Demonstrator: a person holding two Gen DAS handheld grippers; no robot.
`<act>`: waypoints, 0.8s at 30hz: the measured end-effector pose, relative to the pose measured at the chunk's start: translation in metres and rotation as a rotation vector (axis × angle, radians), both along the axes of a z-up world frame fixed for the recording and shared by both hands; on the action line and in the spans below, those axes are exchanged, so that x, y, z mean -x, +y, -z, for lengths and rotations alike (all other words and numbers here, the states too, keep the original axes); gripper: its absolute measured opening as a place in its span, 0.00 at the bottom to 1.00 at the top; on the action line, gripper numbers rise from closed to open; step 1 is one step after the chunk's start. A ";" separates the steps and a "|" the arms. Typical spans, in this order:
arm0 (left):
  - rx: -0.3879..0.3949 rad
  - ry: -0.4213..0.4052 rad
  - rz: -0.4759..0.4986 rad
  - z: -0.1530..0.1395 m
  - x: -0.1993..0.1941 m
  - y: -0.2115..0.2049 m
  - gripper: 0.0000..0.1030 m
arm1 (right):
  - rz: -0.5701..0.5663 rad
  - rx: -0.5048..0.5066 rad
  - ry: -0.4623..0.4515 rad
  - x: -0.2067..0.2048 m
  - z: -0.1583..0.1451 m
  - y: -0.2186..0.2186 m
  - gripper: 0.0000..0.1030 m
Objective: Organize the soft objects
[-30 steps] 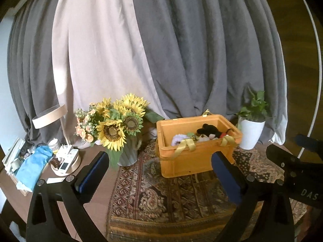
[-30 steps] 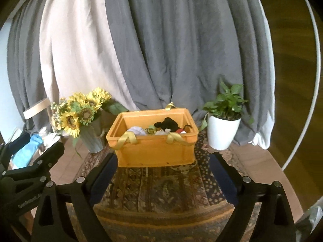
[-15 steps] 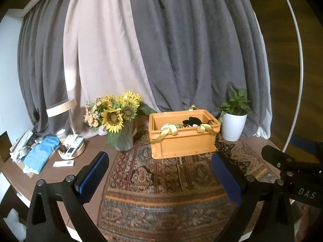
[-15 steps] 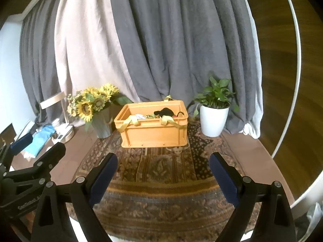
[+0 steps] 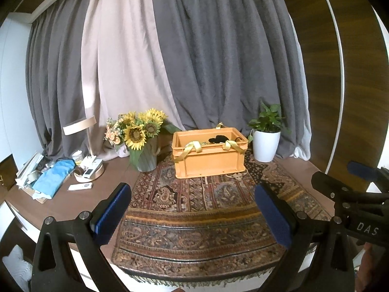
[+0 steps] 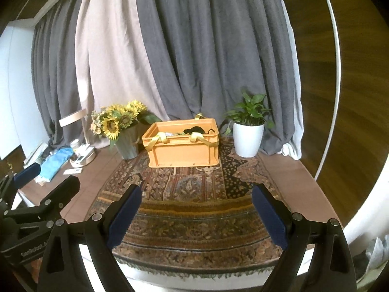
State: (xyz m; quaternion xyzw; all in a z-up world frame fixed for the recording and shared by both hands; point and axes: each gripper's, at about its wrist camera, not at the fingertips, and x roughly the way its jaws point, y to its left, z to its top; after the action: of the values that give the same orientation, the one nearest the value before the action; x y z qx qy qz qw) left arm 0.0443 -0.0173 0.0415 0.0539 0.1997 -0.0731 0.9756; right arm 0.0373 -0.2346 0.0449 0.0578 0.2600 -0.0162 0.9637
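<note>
1. Left wrist view: the left gripper (image 5: pixel 192 209) hangs over the near edge of the patterned rug (image 5: pixel 201 219), its blue-padded fingers (image 5: pixel 113 213) spread wide with nothing between them.
2. The orange crate (image 5: pixel 209 153) stands well ahead of those fingers, near the far end of the rug, between the sunflower vase (image 5: pixel 145 158) and the white plant pot (image 5: pixel 265 146). A black soft toy (image 5: pixel 218 139) and paler soft items show over its rim (most of the contents are hidden by the wall).
3. The crate's long axis runs across the view, broadside to both tools; yellow ribbon handles (image 5: pixel 192 147) drape over the near wall.
4. Right wrist view: the right gripper (image 6: pixel 197 213) likewise has its fingers set wide and empty, with the crate straight ahead and slightly left.
5. Judgement: neither hand is clearly nearer; both stand well apart from the crate, and no soft item is visible outside it.
</note>
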 end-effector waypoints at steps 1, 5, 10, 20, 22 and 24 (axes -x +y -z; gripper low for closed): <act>-0.001 0.000 0.001 0.000 0.005 0.000 1.00 | 0.001 0.002 -0.001 0.003 0.000 0.000 0.90; -0.004 -0.001 0.000 0.000 0.017 -0.001 1.00 | 0.008 0.008 0.000 0.013 0.000 -0.002 0.90; -0.008 0.006 0.003 0.002 0.026 -0.003 1.00 | 0.019 0.006 -0.001 0.023 -0.001 -0.005 0.90; -0.001 0.003 0.026 0.001 0.036 -0.007 1.00 | 0.038 0.010 -0.004 0.036 -0.002 -0.007 0.90; 0.000 0.003 0.030 0.001 0.037 -0.008 1.00 | 0.041 0.011 -0.003 0.038 -0.002 -0.008 0.90; 0.001 0.003 0.033 0.001 0.039 -0.009 1.00 | 0.043 0.010 -0.002 0.040 -0.002 -0.010 0.90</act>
State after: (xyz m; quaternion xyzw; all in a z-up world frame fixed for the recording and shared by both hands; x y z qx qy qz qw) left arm 0.0058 -0.0261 0.0405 0.0568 0.2003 -0.0894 0.9740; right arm -0.0024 -0.2446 0.0466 0.0588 0.2578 -0.0382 0.9636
